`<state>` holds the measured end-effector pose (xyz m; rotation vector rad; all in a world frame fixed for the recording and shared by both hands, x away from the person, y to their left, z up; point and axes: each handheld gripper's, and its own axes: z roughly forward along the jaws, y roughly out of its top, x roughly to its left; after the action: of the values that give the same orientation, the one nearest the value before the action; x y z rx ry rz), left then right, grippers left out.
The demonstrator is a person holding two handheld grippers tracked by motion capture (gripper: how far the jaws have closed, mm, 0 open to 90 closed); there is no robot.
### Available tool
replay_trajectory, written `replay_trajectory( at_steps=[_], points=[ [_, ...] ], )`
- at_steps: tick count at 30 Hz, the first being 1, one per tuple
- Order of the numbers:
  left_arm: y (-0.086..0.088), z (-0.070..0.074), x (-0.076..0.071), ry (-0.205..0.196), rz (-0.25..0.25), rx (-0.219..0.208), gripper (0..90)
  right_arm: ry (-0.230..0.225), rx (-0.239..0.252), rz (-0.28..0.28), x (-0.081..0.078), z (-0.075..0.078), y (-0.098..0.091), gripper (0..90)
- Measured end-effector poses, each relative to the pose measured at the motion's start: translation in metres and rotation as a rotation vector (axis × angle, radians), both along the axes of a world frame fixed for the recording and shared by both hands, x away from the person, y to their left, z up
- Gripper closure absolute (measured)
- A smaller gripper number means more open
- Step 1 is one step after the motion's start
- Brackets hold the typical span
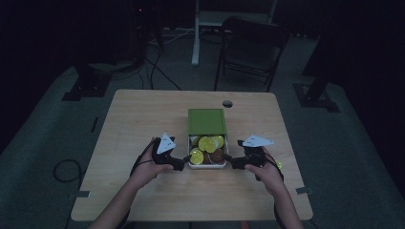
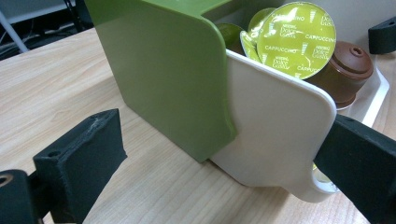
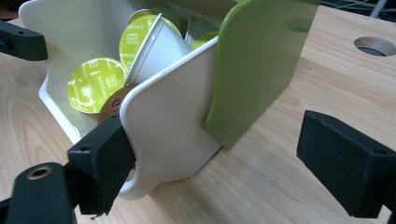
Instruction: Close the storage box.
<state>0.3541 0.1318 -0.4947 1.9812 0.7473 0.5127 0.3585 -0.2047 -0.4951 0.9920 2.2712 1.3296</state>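
A green box (image 1: 206, 121) stands mid-table with its white drawer (image 1: 208, 165) pulled out toward me. The drawer holds several coffee capsules (image 1: 206, 143) with yellow-green lids, plus a brown capsule (image 2: 348, 70). My left gripper (image 1: 184, 161) is at the drawer's front left corner and my right gripper (image 1: 230, 163) at its front right corner. In the left gripper view the left gripper (image 2: 219, 172) stands open, its jaws straddling the white side wall (image 2: 275, 126) and the green shell (image 2: 163, 70). The right gripper (image 3: 224, 163) is open the same way around the other wall (image 3: 173, 121).
A round cable hole (image 1: 227, 103) sits in the tabletop behind the box. A black chair (image 1: 250, 43) and a white stand are on the floor beyond the table. The wooden table (image 1: 143, 114) is bare left and right of the box.
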Motion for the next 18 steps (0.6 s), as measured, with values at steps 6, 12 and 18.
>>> replay_trajectory(
  at_steps=[6,12,18],
  points=[
    [-0.001,0.001,0.004,0.002,0.0,0.002,3.1,-0.004,-0.01,-0.011,0.003,0.001,0.001,12.5],
    [-0.001,0.0,0.009,0.003,0.008,-0.001,3.0,0.0,-0.005,-0.025,0.008,0.001,0.002,12.6],
    [-0.003,0.001,0.013,-0.007,0.018,0.005,3.0,-0.002,-0.01,-0.044,0.013,0.001,0.003,12.6]
  ],
)
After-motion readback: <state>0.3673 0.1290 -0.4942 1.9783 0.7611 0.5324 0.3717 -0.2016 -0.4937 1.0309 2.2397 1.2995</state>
